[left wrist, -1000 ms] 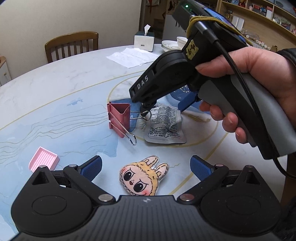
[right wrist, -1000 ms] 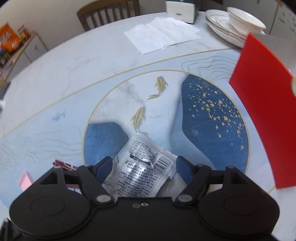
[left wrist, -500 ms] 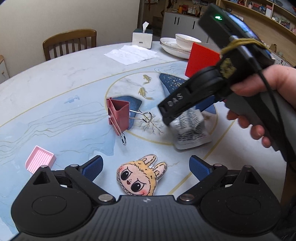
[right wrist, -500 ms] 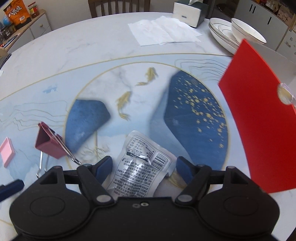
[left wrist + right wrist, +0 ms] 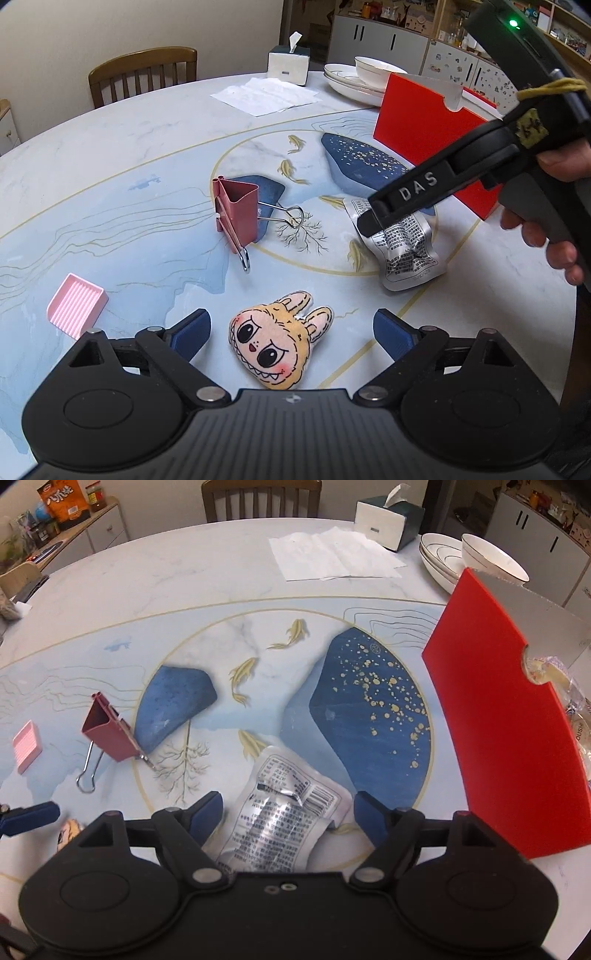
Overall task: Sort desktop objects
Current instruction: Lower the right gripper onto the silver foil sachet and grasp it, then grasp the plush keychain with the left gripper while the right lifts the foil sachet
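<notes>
A yellow plush doll head (image 5: pixel 280 343) lies on the table between the fingers of my left gripper (image 5: pixel 291 332). Its jaws are closing, and the blue pads stand apart from the plush on both sides. A crumpled silver snack packet (image 5: pixel 280 812) sits between the fingers of my right gripper (image 5: pixel 288 808), which is shut on it. In the left wrist view the packet (image 5: pixel 406 251) hangs tilted under that gripper, low over the table. A dark red binder clip (image 5: pixel 236 210) stands left of it. A red box (image 5: pixel 509 738) stands at the right.
A small pink ribbed tray (image 5: pixel 75 304) lies at the near left. Stacked white plates and a bowl (image 5: pixel 369 74), a tissue box (image 5: pixel 288 66) and paper sheets (image 5: pixel 266 96) sit at the far side. A wooden chair (image 5: pixel 144 70) stands behind the table.
My right gripper has carried the silver packet to the right, away from the binder clip and toward the red box. The left gripper's fingers have drawn in slightly around the plush.
</notes>
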